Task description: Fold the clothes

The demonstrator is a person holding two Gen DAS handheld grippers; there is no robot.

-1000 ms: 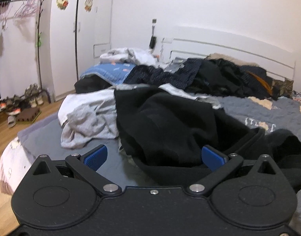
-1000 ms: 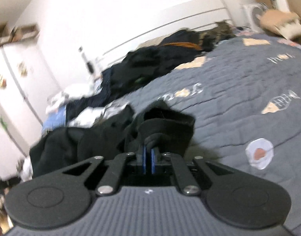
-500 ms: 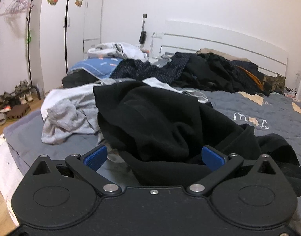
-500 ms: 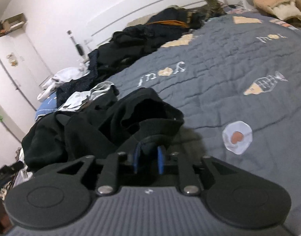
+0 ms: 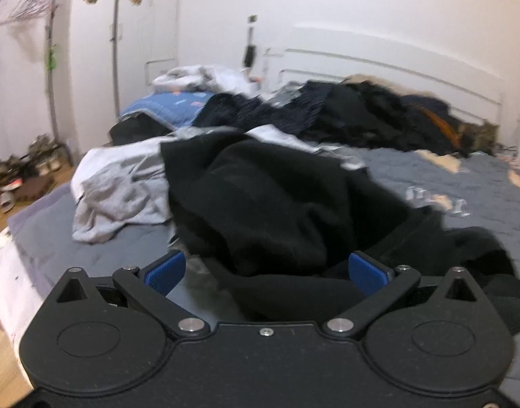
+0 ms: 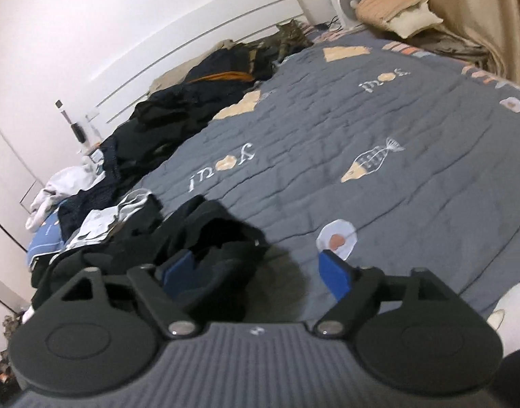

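A crumpled black garment (image 5: 277, 210) lies heaped on the grey quilt (image 5: 481, 183). My left gripper (image 5: 265, 272) is open, its blue pads wide apart, with a fold of the black cloth lying loosely between them. In the right wrist view the same black garment (image 6: 205, 234) bunches at the near left of the quilt (image 6: 362, 142). My right gripper (image 6: 260, 268) is open; its left pad rests against the black cloth and its right pad is over bare quilt.
A light grey garment (image 5: 123, 183) lies left of the black one. More dark clothes (image 6: 178, 115) are piled along the white headboard (image 5: 396, 64), with a cat (image 6: 290, 35) beside them. A clothes rack (image 5: 49, 51) and shoes (image 5: 18, 170) stand at the left; a fan (image 6: 348, 0) is at the far right.
My right gripper, shut on the black cloth a second ago, has opened wide and let it go. The left view has shifted slightly; its pads stay apart.
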